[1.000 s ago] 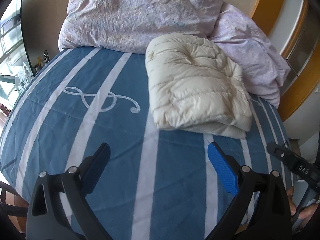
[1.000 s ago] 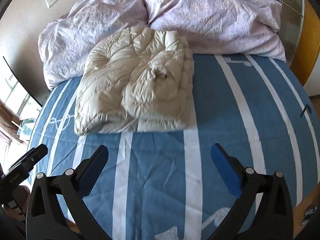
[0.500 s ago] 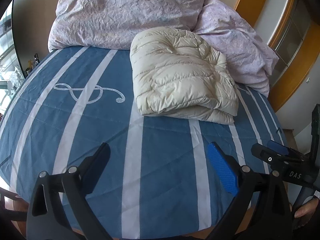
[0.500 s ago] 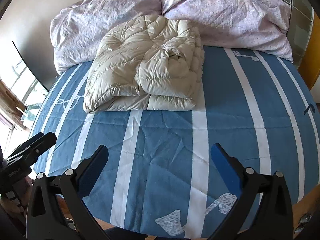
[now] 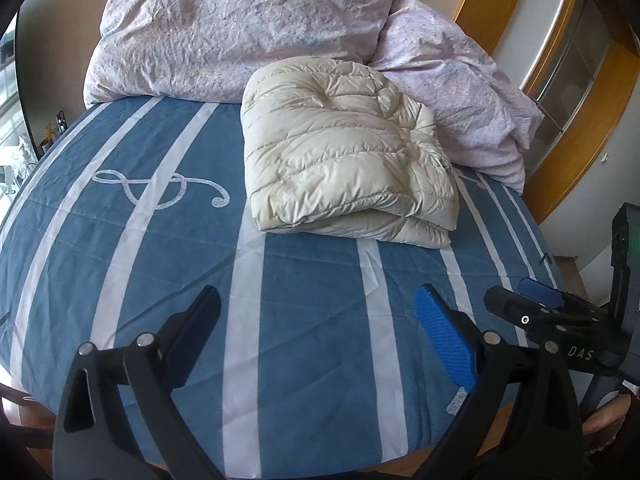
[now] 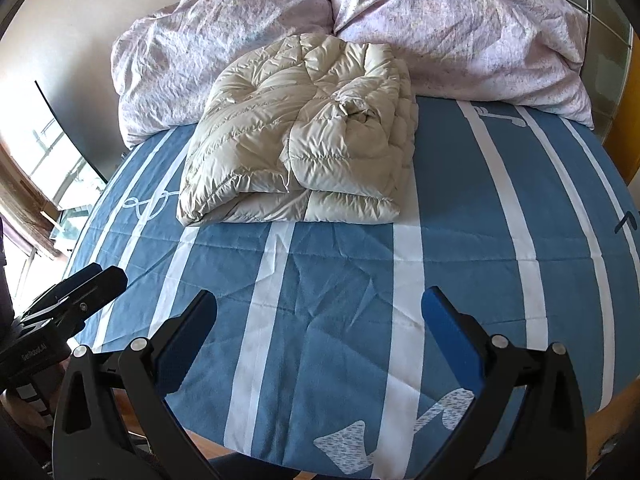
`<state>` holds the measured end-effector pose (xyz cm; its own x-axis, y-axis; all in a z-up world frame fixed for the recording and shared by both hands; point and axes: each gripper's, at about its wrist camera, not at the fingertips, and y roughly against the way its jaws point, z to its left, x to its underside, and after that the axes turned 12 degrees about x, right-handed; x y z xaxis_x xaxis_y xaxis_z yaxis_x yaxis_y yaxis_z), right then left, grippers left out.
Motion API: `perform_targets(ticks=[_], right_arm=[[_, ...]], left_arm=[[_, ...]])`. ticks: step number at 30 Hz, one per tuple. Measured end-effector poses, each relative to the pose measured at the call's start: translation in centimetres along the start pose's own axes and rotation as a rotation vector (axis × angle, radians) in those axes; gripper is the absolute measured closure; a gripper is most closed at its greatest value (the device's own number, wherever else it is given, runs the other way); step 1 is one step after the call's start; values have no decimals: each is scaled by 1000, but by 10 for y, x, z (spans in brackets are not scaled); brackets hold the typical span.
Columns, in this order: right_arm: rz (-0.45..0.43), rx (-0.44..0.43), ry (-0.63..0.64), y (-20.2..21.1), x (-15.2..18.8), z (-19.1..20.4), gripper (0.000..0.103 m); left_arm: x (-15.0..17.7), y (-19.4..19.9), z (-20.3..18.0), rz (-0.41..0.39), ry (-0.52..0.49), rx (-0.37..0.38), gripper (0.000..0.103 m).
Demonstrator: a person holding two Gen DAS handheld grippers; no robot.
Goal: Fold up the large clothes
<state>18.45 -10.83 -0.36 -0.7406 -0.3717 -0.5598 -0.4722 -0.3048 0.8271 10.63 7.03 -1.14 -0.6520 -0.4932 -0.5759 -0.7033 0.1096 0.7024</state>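
A cream quilted down jacket point(image 5: 344, 164) point(image 6: 304, 136) lies folded into a thick rectangle on the blue striped bed sheet point(image 5: 180, 248) point(image 6: 344, 280), near the pillows. My left gripper point(image 5: 316, 344) hangs open above the foot of the bed, well short of the jacket, with nothing between its fingers. My right gripper point(image 6: 320, 344) is open too and just as far back from the jacket. The right gripper also shows at the right edge of the left wrist view point(image 5: 544, 312), and the left gripper at the left edge of the right wrist view point(image 6: 80, 284).
Two lilac crumpled pillows point(image 5: 240, 28) point(image 6: 452, 28) lean against the wall behind the jacket. A wooden-framed cabinet point(image 5: 576, 72) stands right of the bed, a window point(image 6: 48, 184) to the left. A hand point(image 5: 604, 420) holds the right gripper. Bare sheet lies between grippers and jacket.
Both grippers have drawn back from the jacket toward the foot of the bed, staying open. The jacket has not moved.
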Motion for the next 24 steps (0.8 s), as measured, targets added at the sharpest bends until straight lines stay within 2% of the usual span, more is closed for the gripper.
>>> perform_targets(ticks=[24], right_arm=[[1,-18,5,-2,0,2,1]], left_arm=[[2,0,-3,-8,12,21,6]])
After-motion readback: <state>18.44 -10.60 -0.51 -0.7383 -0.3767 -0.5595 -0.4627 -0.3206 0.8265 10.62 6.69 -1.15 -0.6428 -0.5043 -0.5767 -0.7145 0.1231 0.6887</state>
